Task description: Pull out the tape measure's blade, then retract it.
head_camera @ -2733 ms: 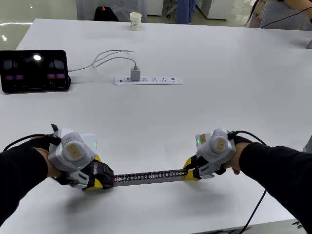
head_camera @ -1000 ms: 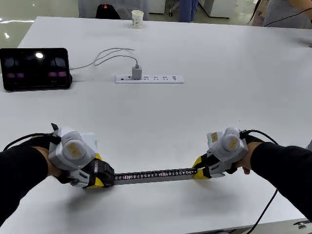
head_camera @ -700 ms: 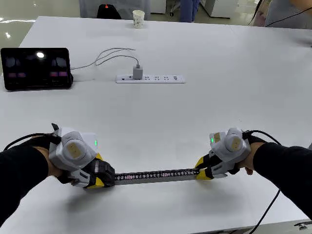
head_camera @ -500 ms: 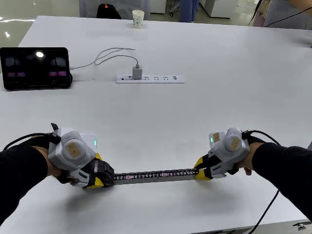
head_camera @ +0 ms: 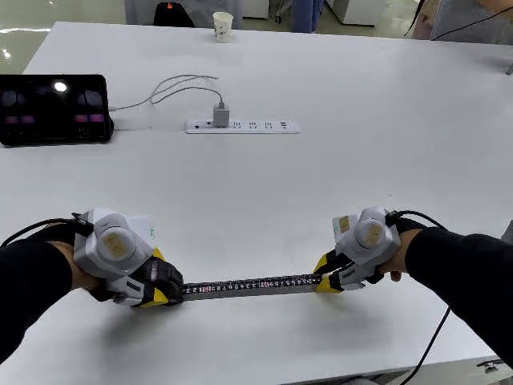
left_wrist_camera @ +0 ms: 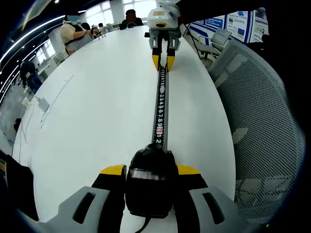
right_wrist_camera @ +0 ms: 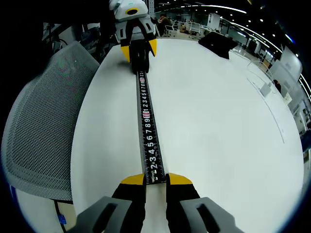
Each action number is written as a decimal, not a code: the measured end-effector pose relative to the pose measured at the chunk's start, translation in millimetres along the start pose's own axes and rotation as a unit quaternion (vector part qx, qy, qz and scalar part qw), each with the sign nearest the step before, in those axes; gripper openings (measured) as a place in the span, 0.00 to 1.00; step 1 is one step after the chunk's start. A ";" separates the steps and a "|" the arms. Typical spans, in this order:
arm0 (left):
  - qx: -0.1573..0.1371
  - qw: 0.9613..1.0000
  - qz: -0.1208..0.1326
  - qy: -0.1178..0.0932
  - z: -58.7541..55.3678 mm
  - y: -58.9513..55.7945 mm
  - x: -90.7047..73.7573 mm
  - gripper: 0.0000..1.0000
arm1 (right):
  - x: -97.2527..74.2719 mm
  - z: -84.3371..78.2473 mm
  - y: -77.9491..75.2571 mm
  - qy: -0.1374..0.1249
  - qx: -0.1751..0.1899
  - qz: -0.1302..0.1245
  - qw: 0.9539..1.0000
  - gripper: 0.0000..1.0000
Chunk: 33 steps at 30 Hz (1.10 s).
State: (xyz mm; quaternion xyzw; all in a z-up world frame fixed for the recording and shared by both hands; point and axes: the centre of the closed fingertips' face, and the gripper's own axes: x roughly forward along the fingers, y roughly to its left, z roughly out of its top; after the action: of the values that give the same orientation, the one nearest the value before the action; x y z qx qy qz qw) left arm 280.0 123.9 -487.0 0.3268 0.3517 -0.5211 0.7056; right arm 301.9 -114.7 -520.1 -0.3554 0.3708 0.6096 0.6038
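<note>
Jaws: left gripper (left_wrist_camera: 151,171) clamped on tape measure case (left_wrist_camera: 149,194); right gripper (right_wrist_camera: 155,179) pinching blade (right_wrist_camera: 146,121) tip.

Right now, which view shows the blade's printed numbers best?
The right gripper view: the blade runs straight up from the right gripper's fingers, digits large and legible. The left gripper view shows them smaller, running away from the case. The head view shows a thin strip, digits tiny.

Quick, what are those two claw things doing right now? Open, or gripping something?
Left gripper: shut on the tape measure's case.
Right gripper: shut on the tip of the blade.
</note>
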 end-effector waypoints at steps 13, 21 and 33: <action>-0.003 1.000 -0.004 0.007 -0.5 -0.8 -2.2 0.32 | 1.1 0.9 -1.2 0.012 0.008 -0.005 1.000 0.12; -0.003 1.000 -0.005 0.010 -1.7 0.4 -3.6 0.32 | 1.1 1.7 -0.1 0.008 -0.004 -0.009 1.000 0.12; -0.021 1.000 0.004 0.005 -8.0 6.0 -18.6 0.35 | -2.7 4.4 -3.0 0.020 -0.017 -0.017 1.000 0.17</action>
State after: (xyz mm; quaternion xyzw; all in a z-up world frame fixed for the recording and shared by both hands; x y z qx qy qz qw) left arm 280.7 141.3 -475.2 0.3162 0.3650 -0.5091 0.7125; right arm 305.0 -112.1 -515.8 -0.3838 0.3664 0.5980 0.6007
